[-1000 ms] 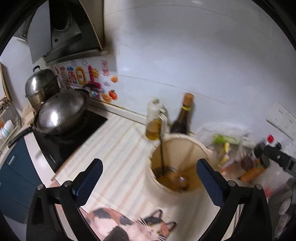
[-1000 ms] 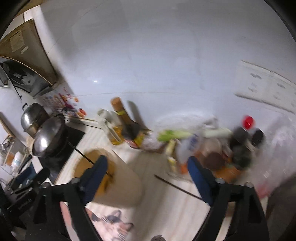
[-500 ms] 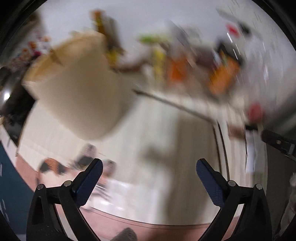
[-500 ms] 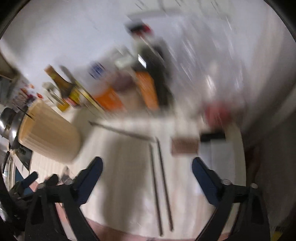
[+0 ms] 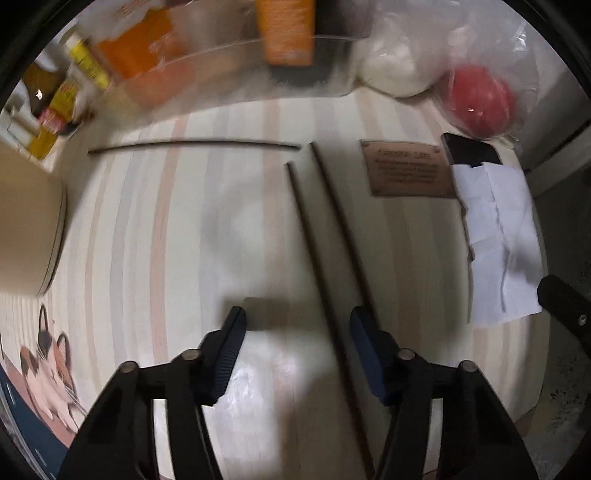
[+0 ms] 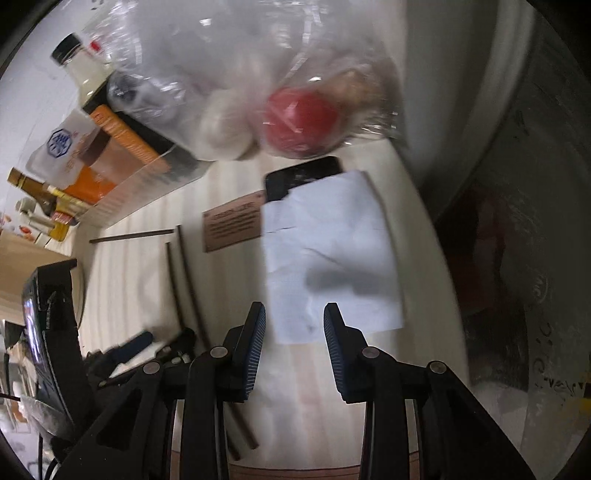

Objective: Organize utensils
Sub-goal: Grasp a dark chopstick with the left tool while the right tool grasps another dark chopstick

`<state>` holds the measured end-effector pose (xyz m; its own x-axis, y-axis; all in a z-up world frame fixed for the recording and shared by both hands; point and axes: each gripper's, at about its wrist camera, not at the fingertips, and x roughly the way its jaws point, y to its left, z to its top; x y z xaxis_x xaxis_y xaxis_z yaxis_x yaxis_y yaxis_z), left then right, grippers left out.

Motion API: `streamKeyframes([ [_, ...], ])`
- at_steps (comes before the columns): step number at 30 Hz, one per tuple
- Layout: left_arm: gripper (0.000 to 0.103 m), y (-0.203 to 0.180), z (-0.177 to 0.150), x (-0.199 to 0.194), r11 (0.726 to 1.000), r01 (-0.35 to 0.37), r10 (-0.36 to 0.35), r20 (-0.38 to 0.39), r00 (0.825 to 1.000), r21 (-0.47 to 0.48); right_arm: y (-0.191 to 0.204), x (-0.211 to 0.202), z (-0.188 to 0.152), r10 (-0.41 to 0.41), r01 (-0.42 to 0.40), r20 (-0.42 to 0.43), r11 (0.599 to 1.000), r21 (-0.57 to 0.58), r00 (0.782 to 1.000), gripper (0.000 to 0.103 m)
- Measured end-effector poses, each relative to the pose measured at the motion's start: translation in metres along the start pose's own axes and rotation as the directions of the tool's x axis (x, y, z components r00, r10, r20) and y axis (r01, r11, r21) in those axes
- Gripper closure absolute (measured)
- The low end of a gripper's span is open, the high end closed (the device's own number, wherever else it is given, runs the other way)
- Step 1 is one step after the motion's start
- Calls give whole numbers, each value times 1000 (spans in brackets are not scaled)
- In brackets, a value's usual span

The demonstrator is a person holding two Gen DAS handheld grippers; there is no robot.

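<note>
Left wrist view: left hand-held gripper (image 5: 295, 325) spread, empty, low over striped surface (image 5: 155, 229); two chopsticks (image 5: 321, 258) lie between its fingers, third chopstick (image 5: 192, 142) far, crosswise. Right wrist view: right hand-held gripper (image 6: 294, 314) spread, empty, over white paper (image 6: 332, 240); chopsticks (image 6: 181, 273) left.

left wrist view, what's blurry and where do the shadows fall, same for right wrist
Left wrist view: orange packages at the top are smeared, chopsticks are sharper, and a soft shadow lies ahead of the left gripper. Right wrist view: bagged red fruit is blurred; a shadow crosses the white paper.
</note>
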<state>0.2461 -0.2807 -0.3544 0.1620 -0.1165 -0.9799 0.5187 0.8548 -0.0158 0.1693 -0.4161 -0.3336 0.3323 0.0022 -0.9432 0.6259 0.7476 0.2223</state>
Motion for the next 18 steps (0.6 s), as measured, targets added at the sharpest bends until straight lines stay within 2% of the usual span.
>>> streamKeyframes([
  [1, 72, -4, 0, -2, 1000, 9, -9, 7, 1000, 12, -4, 2, 0, 0, 0, -3, 1000, 9, 1000, 68],
  [2, 91, -7, 1, -3, 1000, 7, -7, 13, 1000, 30, -6, 2, 0, -1, 1, -5, 1000, 14, 1000, 68],
  [3, 96, -10, 1, -4, 999, 10, -10, 18, 1000, 49, -6, 3, 0, -1, 1, -9, 1000, 16, 1000, 68],
  [7, 99, 5, -6, -7, 999, -28, 27, 21, 999, 44, 7, 7, 5, 15, -16, -30, 1000, -19, 999, 68],
  [13, 99, 91, -37, -16, 991, -77, 76, -13, 997, -111, 69, 29, 11, 35, -54, -111, 984, -169, 993, 68],
  [18, 99, 147, -65, -23, 964, -105, 97, -45, 994, -245, 118, 68, 9, -64, 9, -168, 951, -310, 984, 68],
])
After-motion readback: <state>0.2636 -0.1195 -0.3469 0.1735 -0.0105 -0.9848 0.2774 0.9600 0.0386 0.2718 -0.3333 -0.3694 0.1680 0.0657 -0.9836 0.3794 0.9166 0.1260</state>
